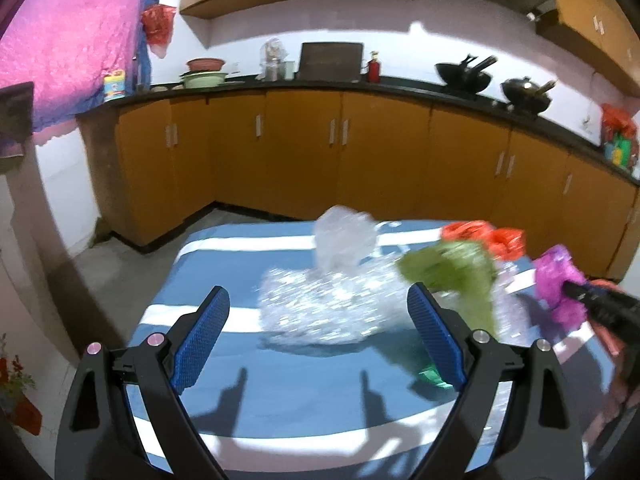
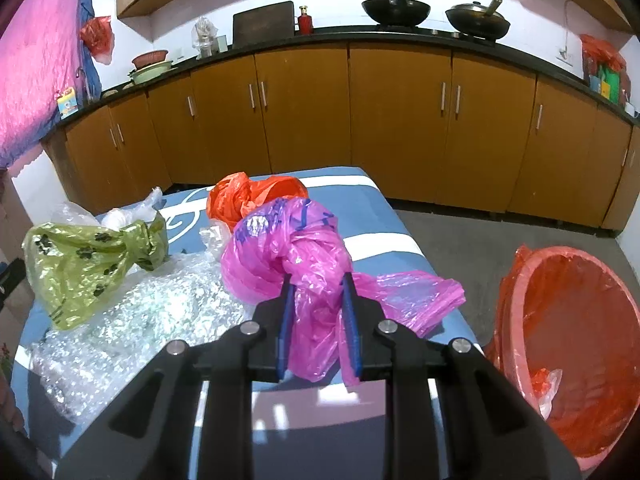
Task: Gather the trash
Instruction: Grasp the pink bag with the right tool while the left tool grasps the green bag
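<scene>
Landmark: blue striped table (image 2: 376, 208). Left gripper (image 1: 320, 316) hovers above its near edge, jaws wide apart, nothing between them. On the tabletop, left to right: green bag (image 2: 88, 264), bubble wrap (image 2: 160, 308), orange bag (image 2: 248, 196). Right gripper (image 2: 318, 300) clamped on pink bag (image 2: 280, 248). Red bin (image 2: 580, 344) stands right of table.

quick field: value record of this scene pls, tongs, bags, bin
left tongs: open, hovering over the bubble wrap
right tongs: shut on the pink bag
green bag: knotted, paw prints, lying on the bubble wrap
orange bag: on the table, behind the pink bag
bin: red liner, beside the table on the right, some scrap inside
clear bag: far side of the table
</scene>
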Available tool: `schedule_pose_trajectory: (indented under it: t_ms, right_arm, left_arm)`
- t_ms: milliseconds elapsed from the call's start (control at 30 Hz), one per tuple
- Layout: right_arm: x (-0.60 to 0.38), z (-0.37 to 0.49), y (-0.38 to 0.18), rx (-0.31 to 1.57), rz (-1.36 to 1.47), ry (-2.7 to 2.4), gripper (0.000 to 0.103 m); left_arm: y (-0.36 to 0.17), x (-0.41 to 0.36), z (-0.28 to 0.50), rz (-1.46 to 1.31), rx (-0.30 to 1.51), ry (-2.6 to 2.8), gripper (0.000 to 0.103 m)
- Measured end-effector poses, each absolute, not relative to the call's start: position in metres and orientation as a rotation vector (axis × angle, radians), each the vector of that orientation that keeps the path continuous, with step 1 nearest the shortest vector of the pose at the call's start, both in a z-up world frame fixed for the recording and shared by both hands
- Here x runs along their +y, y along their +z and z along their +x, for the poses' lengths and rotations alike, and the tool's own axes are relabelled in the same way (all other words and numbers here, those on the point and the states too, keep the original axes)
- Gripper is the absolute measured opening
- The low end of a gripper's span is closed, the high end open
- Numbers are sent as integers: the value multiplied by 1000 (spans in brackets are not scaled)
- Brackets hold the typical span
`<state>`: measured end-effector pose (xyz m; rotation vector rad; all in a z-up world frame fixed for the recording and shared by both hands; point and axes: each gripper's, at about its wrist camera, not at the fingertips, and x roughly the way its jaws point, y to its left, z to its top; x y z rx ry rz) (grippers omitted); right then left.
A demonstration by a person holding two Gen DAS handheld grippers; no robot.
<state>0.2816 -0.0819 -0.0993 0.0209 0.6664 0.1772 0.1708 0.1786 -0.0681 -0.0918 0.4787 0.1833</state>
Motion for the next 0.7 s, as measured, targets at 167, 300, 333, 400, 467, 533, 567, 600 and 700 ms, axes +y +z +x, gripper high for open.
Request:
schedule_pose_trajectory:
  t_ms: [167,300,333,400,467,533,567,600,700]
  right_arm:
    - [-83,269,-93,637,-6,165,23]
    - [-91,259,-87,627,-21,151,23]
    - [-93,257,-87,627,-21,148,23]
    - [-100,251,-85,628,-18,141,23]
    - [-105,247,-85,630,-16,135,23]
    - [-112,242,-84,632,-16,126,23]
    - [-115,241,-84,632,-16,123,23]
    - [-119,239,-83,632,-16,120,23]
    - [-129,235,-82,631,-15,107,23]
  left_arm:
    - [-48,155,169,-79,434,118,90]
    - [-46,138,176,-47,446,94,90]
    - [-47,133,181,-43,460,90,90]
    - [-51,129,186,-44,478,85,90]
    - [-57,122,195,-38,512,82,90]
    - [-63,117,205,-26,545,83,86]
    - [-65,115,209,-22,560,83,82]
    - [-66,114,211,-23,568,79,78]
    - [-70,112,218,-35,593,68,54]
